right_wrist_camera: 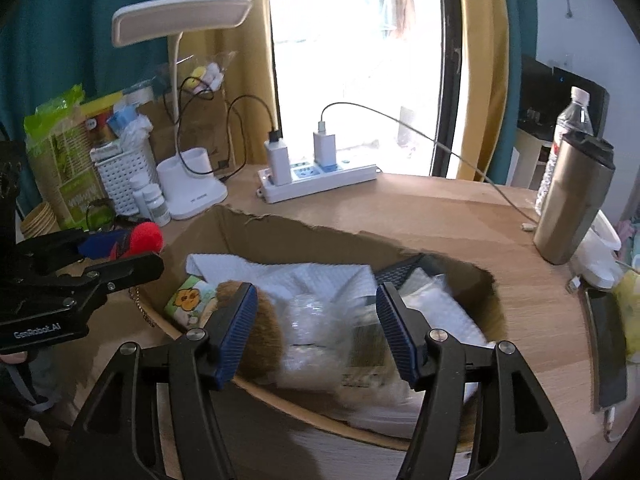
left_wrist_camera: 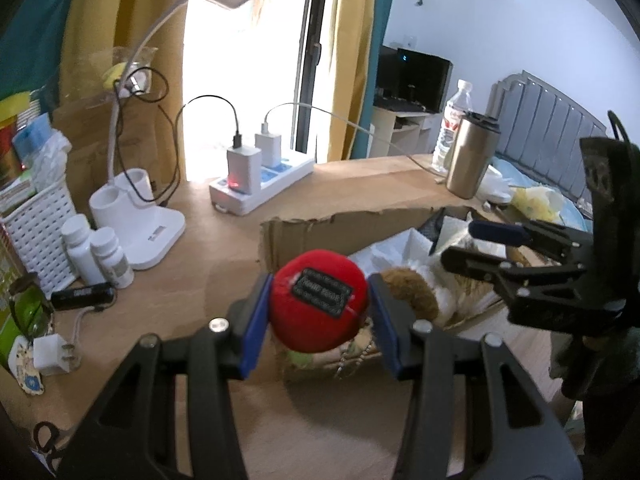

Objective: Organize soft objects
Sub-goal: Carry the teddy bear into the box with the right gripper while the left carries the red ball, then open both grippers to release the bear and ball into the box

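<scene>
My left gripper (left_wrist_camera: 320, 320) is shut on a red plush ball (left_wrist_camera: 318, 310) with a black label, just left of the near wall of an open cardboard box (left_wrist_camera: 340, 228). The right wrist view shows that ball (right_wrist_camera: 146, 236) at the box's left rim. My right gripper (right_wrist_camera: 316, 328) is open above the box (right_wrist_camera: 320, 240), its blue pads either side of a clear plastic-wrapped bundle (right_wrist_camera: 312, 336) without pressing it. A brown plush toy (right_wrist_camera: 266, 332) and a white cloth (right_wrist_camera: 320, 276) lie in the box. From the left wrist camera, the right gripper (left_wrist_camera: 460, 244) hangs over the box's right part.
On the wooden desk stand a power strip (right_wrist_camera: 316, 180) with chargers, a white desk lamp (right_wrist_camera: 192, 192), small white bottles (left_wrist_camera: 96, 256), a white basket (left_wrist_camera: 36, 228), a steel tumbler (right_wrist_camera: 572, 200), a water bottle (right_wrist_camera: 568, 128) and a phone (right_wrist_camera: 608, 348).
</scene>
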A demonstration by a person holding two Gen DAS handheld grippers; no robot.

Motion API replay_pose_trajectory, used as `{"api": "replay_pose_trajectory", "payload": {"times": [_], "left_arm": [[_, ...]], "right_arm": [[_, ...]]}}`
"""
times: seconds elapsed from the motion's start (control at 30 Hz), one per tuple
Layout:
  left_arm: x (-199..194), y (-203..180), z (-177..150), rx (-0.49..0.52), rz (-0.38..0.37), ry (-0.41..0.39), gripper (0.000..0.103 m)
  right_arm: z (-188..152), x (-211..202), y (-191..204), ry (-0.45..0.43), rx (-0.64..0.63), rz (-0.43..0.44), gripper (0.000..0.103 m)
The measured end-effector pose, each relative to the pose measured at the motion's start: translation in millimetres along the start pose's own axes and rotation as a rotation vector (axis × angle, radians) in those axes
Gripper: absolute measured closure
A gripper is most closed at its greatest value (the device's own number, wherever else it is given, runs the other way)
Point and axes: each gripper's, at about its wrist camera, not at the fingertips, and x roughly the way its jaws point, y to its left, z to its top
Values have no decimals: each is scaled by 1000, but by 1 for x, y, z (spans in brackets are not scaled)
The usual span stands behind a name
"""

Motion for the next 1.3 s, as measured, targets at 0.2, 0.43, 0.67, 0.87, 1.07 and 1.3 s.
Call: {"api": "replay_pose_trajectory", "payload": {"times": [0.2,0.43,0.67,0.87,1.07,1.3], "left_arm": [[16,-11,8,35,3,18,54],[38,-18,18,54,29,31,54],[58,-12,20,19,55,56,50],[64,-4,19,-5,79,71,39],[49,-9,20,-2,52,37,33],[24,-10,20,-9,36,-5,32]], "right_arm": [[-2,-1,-18,-10,32,-7,38],[-3,2,-31,-18,49,4,38],[-5,11,-42,-10,64,2,38],[-4,13,-43,-6,75,-3,38],[-3,4,-37,-14,67,-15,38],[-3,-18,-28,-37,58,-33,38]]}}
